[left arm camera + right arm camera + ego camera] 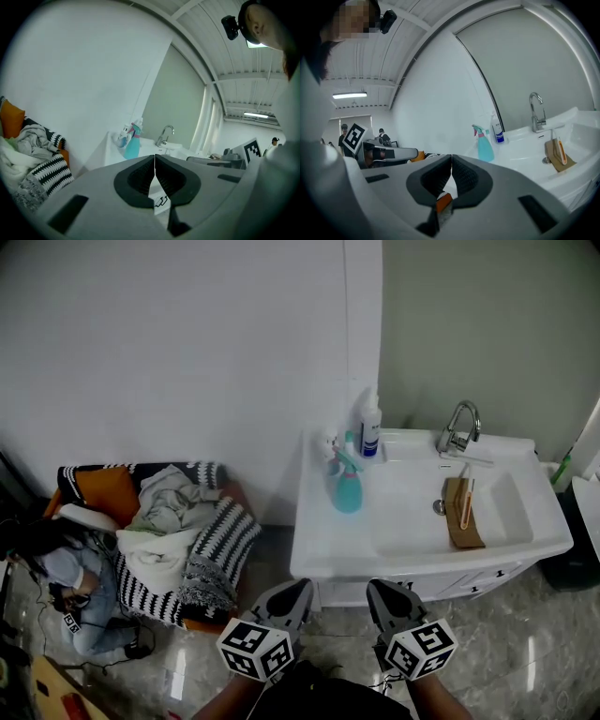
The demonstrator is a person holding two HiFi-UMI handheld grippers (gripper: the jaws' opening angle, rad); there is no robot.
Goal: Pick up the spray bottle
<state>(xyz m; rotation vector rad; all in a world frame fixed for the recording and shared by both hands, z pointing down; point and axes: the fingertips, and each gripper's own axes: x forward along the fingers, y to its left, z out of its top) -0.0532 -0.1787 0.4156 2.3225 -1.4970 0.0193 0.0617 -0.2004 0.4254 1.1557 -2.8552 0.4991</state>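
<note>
A teal spray bottle (347, 488) stands upright at the far left of a white sink tabletop (323, 545), with a white bottle (371, 432) just beyond it. Nearer the viewer and well apart from it, the left tool (289, 600) and right tool (386, 600) point toward the sink. Each has its jaws pressed together on nothing.

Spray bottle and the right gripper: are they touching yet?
Apart. In the head view the right gripper hangs short of the sink, with bare sink top between it and the spray bottle.
</note>
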